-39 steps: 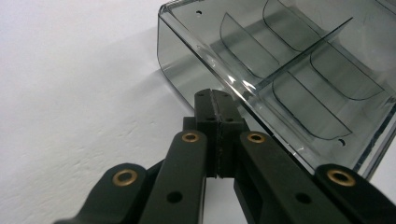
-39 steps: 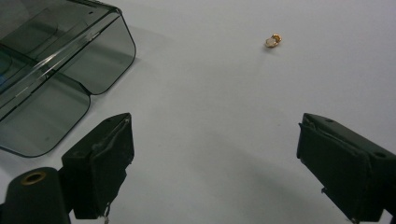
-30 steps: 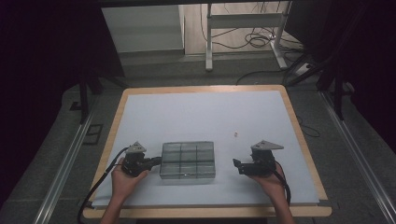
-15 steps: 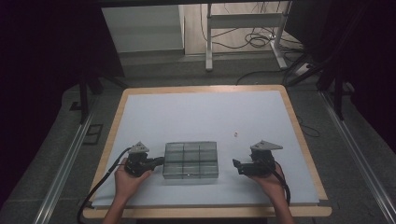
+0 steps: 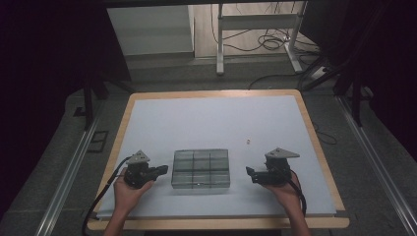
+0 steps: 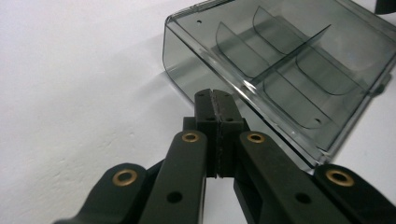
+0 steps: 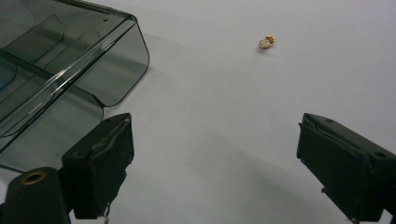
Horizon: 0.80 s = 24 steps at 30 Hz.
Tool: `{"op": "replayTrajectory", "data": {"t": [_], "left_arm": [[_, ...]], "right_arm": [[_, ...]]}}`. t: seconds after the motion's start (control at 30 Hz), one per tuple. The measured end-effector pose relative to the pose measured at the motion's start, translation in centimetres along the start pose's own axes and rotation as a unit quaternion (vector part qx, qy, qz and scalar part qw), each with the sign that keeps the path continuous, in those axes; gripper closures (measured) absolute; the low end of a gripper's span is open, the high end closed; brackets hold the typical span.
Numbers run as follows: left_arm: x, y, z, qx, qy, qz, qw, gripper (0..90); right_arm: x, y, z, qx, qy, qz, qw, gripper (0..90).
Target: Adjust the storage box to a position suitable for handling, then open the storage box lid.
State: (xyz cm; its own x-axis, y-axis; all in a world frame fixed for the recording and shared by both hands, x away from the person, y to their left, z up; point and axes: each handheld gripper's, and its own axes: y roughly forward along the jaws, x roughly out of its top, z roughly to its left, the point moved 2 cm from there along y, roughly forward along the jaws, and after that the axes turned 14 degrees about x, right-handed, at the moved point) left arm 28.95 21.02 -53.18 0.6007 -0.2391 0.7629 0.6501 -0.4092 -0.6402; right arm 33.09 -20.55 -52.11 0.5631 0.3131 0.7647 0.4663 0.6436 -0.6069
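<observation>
A smoky clear plastic box (image 5: 200,168) with several compartments lies on the white table sheet, near the front. My left gripper (image 5: 163,170) lies just left of it, shut with nothing between the jaws. In the left gripper view the closed tips (image 6: 215,99) point at the box's (image 6: 289,60) near wall; I cannot tell whether they touch it. My right gripper (image 5: 250,174) rests to the box's right, open and empty. In the right gripper view (image 7: 212,154) a corner of the box (image 7: 60,65) sits at the left. A tiny gold piece (image 7: 266,42) lies farther off on the sheet (image 5: 248,141).
The wooden table rim (image 5: 216,93) frames the white sheet (image 5: 211,123). A hand holds each gripper at the front edge, with cables trailing back. Beyond the table stand a desk frame (image 5: 220,44) and floor cables (image 5: 265,44).
The left gripper has drawn back a little to the left from the box's side. The box sits slightly farther right than a second ago. The right gripper has kept still.
</observation>
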Motion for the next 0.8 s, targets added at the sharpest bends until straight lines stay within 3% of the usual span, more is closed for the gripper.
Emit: {"op": "replayTrajectory", "data": {"t": [0.37, 0.8], "left_arm": [[-0.5, -1.7, -0.2, -0.003, -0.004, -0.009, 0.9999, 90.0], [-1.5, -1.9, -1.6, -0.015, -0.001, 0.007, 0.9999, 90.0]], "right_arm": [[0.1, 0.0, 0.1, 0.002, -0.002, -0.005, 1.0, 10.5], [0.0, 0.0, 0.2, 0.0, -0.002, -0.008, 1.0, 10.5]]}}
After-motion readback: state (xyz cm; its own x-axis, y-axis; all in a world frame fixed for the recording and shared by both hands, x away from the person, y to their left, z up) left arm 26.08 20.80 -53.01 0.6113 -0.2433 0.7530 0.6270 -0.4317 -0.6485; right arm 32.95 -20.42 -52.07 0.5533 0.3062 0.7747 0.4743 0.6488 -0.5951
